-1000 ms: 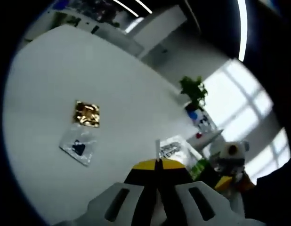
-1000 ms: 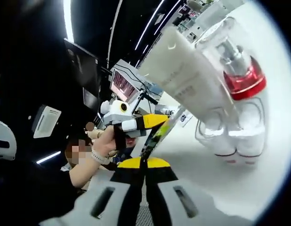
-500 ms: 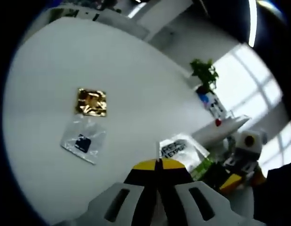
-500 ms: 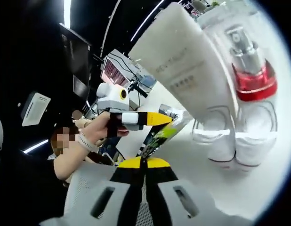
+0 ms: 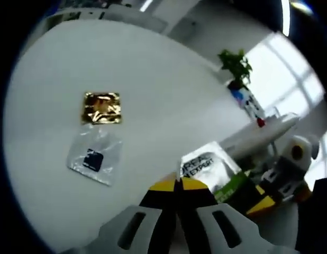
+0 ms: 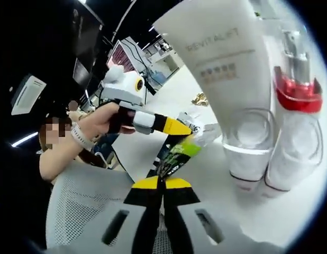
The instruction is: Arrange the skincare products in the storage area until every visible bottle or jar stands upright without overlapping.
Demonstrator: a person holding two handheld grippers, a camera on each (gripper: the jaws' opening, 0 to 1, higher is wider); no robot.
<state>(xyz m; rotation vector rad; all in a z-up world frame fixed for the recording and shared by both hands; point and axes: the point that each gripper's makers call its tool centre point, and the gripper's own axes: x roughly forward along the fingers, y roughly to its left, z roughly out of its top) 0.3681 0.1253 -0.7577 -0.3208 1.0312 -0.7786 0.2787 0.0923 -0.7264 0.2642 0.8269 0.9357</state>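
A white and green sachet (image 5: 201, 168) printed "EXPERT" is stretched between both grippers above the white table (image 5: 153, 79). My left gripper (image 5: 178, 183) is shut on its white end. My right gripper (image 6: 162, 181) is shut on the green and black end of the sachet (image 6: 176, 153). In the right gripper view a hand holds the left gripper (image 6: 180, 128) just above it. A white REVITALIFT tube (image 6: 221, 58) stands cap down close ahead, beside a clear pump bottle (image 6: 293, 98) with a red collar. In the left gripper view the right gripper (image 5: 261, 203) enters from the lower right.
A gold foil sachet (image 5: 102, 108) and a clear sachet with a dark blue patch (image 5: 94, 159) lie flat on the table to the left. The white tube (image 5: 259, 137) and a potted plant (image 5: 235, 63) are at the far right. A person sits behind a mesh chair (image 6: 84, 206).
Both views have shifted with the hands. The tube and pump bottle loom larger in the right gripper view, and the left gripper has come closer to the right one. Both jaws stay shut on the sachet.
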